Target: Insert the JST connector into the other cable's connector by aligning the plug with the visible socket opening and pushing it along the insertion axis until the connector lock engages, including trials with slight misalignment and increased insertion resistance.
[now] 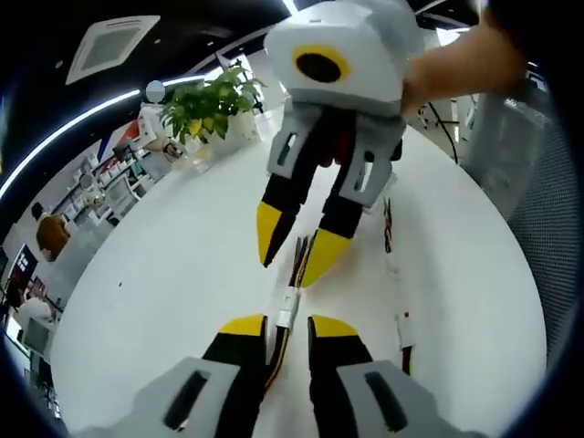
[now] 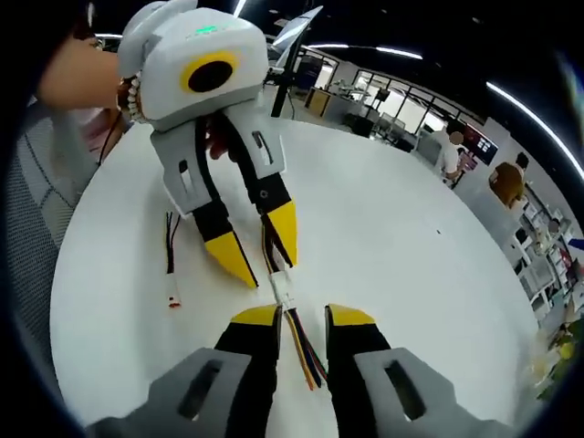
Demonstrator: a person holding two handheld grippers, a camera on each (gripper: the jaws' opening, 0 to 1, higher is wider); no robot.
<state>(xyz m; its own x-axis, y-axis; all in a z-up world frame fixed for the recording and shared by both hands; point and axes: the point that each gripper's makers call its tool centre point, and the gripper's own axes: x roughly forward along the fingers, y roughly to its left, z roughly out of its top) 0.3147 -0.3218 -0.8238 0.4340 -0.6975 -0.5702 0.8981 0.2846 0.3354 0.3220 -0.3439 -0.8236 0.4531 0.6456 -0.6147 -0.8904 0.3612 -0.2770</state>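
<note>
Left gripper view: on the white tabletop [image 1: 164, 274], the left hand-held gripper [image 1: 287, 327] pinches striped wires just behind a small white JST connector [image 1: 288, 306]; the right hand-held gripper [image 1: 294, 251] stands spread over the far cable. Light, limp wiring and fragile plastic: best gripped close behind each housing.

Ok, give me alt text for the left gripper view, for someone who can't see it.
Two yellow-tipped grippers face each other over a round white table, with white cable connectors between them. The left gripper rises from the bottom edge, wires running between its jaws; the right gripper reaches down from the top. A spare cable lies beside them, and a potted plant stands behind.
</note>
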